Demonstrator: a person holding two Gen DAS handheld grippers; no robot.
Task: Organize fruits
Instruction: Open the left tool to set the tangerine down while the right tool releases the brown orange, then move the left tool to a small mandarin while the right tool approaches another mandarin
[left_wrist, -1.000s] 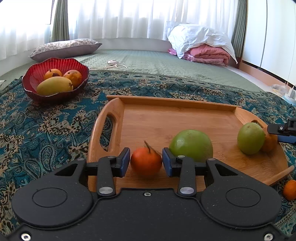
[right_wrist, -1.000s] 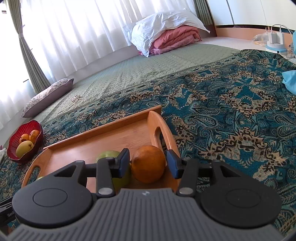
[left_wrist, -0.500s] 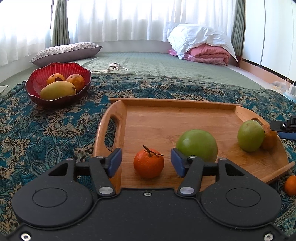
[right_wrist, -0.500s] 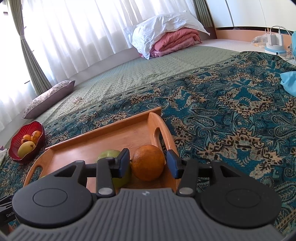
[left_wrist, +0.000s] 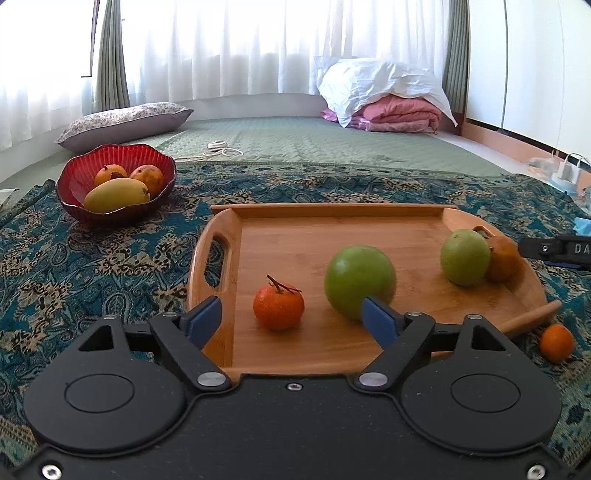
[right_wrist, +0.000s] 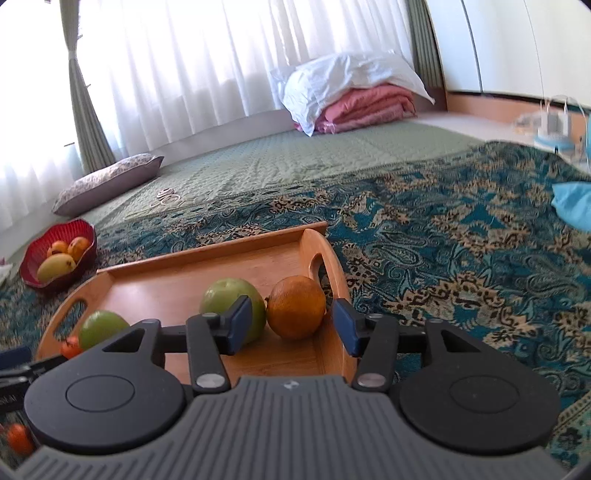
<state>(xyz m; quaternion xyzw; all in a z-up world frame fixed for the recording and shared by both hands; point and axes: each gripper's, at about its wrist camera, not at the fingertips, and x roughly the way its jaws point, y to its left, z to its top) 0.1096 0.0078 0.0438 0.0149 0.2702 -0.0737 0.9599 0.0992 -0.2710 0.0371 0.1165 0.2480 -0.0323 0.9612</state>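
The left gripper (left_wrist: 291, 314) now gapes wide, having let go of the tangerine (left_wrist: 278, 306) — it sits free on the tray (left_wrist: 314, 247) ahead. The right gripper (right_wrist: 291, 326) has also spread off its orange (right_wrist: 295, 307) (both placements look done), beside a green fruit (right_wrist: 232, 302).

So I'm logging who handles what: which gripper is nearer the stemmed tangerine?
Left. The left gripper is open with the tangerine just ahead between its fingers. The right gripper is at the tray's far end, around the orange.
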